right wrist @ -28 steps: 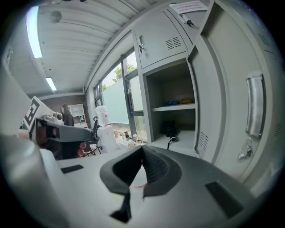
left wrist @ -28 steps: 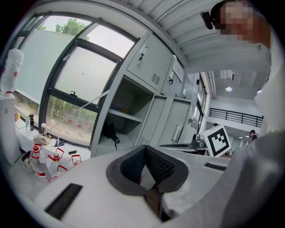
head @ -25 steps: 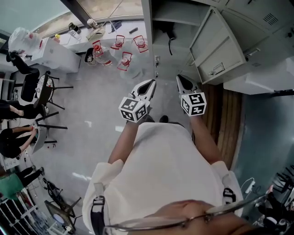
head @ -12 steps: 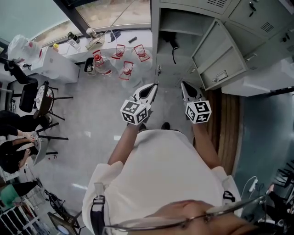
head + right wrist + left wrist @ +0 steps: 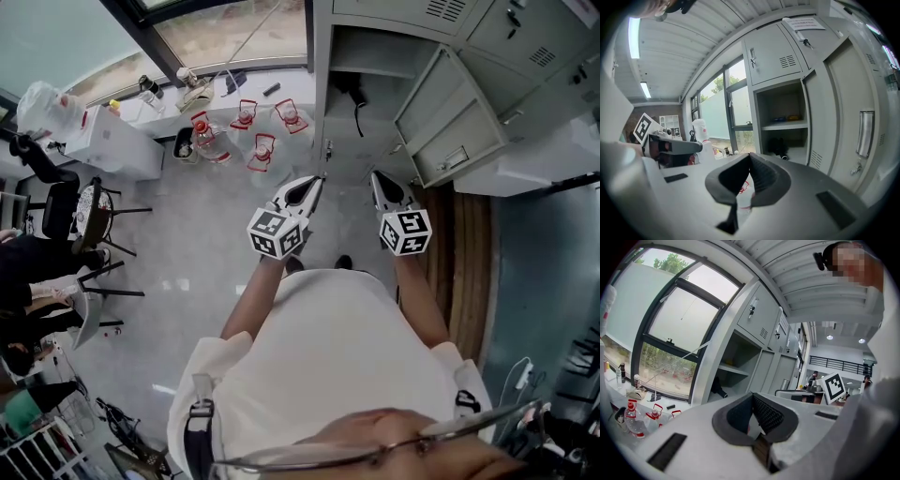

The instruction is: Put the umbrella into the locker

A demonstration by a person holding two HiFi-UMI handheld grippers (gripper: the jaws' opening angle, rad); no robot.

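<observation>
Grey locker (image 5: 370, 56) stands with its door open; the black umbrella (image 5: 352, 94) lies in its lower compartment, under the shelf. Left gripper (image 5: 314, 183) and right gripper (image 5: 377, 178) are both clenched and empty, side by side facing the locker.

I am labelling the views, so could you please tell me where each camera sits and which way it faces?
Head view: on the person's head, looking steeply down; the shirt, left claw and right claw show.
Left gripper view: on the left claw, facing the open locker; its shut jaws show.
Right gripper view: on the right claw, facing the locker; its shut jaws and the left claw show.
Shared: all three see the open locker.
</observation>
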